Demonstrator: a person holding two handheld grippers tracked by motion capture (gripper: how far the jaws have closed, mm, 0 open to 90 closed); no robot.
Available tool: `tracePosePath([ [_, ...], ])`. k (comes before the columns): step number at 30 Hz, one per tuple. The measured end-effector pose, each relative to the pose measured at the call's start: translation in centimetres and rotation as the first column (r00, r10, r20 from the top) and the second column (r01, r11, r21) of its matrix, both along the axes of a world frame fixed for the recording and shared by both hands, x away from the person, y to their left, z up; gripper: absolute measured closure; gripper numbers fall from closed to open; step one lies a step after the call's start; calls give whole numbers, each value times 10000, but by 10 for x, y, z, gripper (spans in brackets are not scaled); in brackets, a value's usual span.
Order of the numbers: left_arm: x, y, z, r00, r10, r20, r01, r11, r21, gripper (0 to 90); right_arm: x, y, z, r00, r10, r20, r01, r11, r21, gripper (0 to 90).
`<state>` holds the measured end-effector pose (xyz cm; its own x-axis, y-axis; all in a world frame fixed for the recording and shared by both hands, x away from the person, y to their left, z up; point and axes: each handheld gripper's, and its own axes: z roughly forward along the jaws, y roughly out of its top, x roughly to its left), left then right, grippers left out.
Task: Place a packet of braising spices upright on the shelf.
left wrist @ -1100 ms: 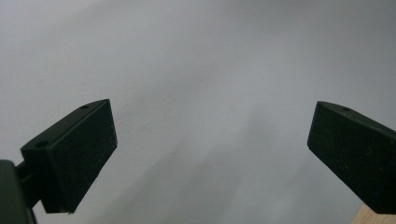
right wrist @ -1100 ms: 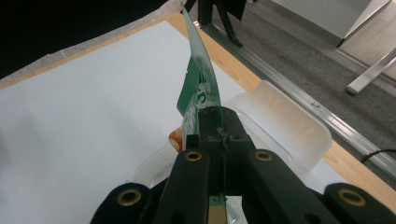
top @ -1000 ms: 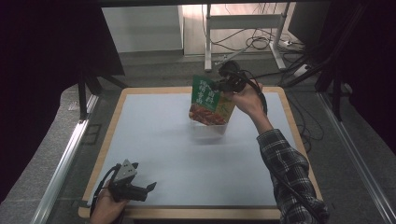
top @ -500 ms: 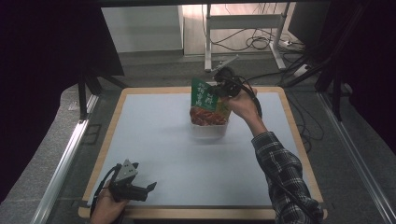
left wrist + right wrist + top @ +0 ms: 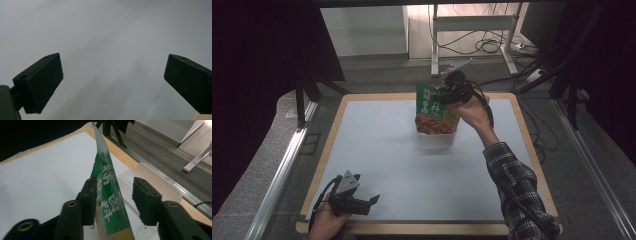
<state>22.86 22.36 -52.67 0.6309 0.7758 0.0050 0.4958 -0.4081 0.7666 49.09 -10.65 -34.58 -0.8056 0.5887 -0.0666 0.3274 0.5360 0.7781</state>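
Right gripper [image 5: 447, 92] sits at the far middle of the table [image 5: 377, 150], held in the person's right hand [image 5: 472, 110], with its jaws straddling the top edge of a green food pouch [image 5: 434, 110]. Its jaws have just been opening: in the right gripper view [image 5: 113, 195] the pouch [image 5: 107, 202] stands edge-on between them, lying against the left-hand pad while a clear gap separates it from the other pad, so nothing is clamped.

White characters run down the pouch's green upper part; they look like Chinese or Japanese script, but I cannot read them. Below the green, the high view shows a red-orange food picture on the lower part of the pouch, and the right gripper view shows a gold band near the bottom (any brand name is too small to tell).

Upright, the pouch stands in a translucent plastic container [image 5: 439, 137] on the white mat; the container's pale rim [image 5: 155, 182] shows behind the pouch in the right gripper view. Whether anything else is in it cannot be told.

Left gripper [image 5: 362, 202] rests at the near left edge of the table in the left hand [image 5: 324, 225]. Its jaws [image 5: 112, 80] stand wide apart over bare white mat.
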Motion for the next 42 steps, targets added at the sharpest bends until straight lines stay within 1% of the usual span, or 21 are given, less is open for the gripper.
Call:
tracePosePath([
  [1,0,0,0,10000,7,2,-7,10000,-1,21,-2,-2,2,9996,26,271,-30,9999,158,458],
  [3,0,0,0,10000,5,1,-5,10000,14,21,-2,-2,3,9994,61,331,-68,9997,226,442],
  [5,0,-1,0,10000,-17,-21,17,10000,91,23,-4,-4,4,9991,130,414,-144,9993,352,383],
  [10,0,-1,0,10000,-4,-28,4,10000,74,24,-4,-6,4,9988,76,476,-97,9990,437,287],
  [11,0,0,0,10000,11,-30,-11,10000,50,24,-4,-6,4,9988,76,476,-97,9990,437,287],
  [12,0,0,0,10000,23,-35,-23,10000,38,24,-4,-7,4,9989,-9,466,-11,9991,430,254],
  [15,1,0,0,10000,27,-41,-27,10000,41,25,-5,-8,5,9988,-7,499,-15,9990,437,228],
  [16,1,0,0,10000,26,-44,-25,10000,43,25,-5,-9,6,9988,-7,484,-15,9990,455,199],
  [17,1,0,0,10000,26,-44,-26,10000,51,25,-6,-10,7,9989,2,471,-26,9987,502,190],
  [20,0,-1,0,10000,16,-38,-16,10000,58,25,-6,-12,7,9996,28,282,-45,9981,620,125],
  [21,0,-1,0,10000,16,-38,-16,10000,58,25,-6,-12,7,9996,28,282,-45,9981,620,125],
  [24,1,-1,0,10000,-2,-35,3,9999,112,25,-5,-15,7,10000,32,29,-35,9967,815,64],
  [29,1,-1,0,10000,17,-47,-17,10000,78,26,-7,-17,7,10000,52,44,-56,9959,908,26],
  [30,1,-1,0,10000,21,-47,-21,10000,83,26,-9,-19,8,9999,19,140,-32,9959,899,16],
  [35,1,-1,0,10000,13,-38,-12,9999,124,26,-13,-24,11,9994,-52,341,17,9949,1009,3],
  [42,0,-1,0,10000,20,-27,-20,9999,119,26,-18,-32,12,9995,-216,242,182,9910,1326,0],
])
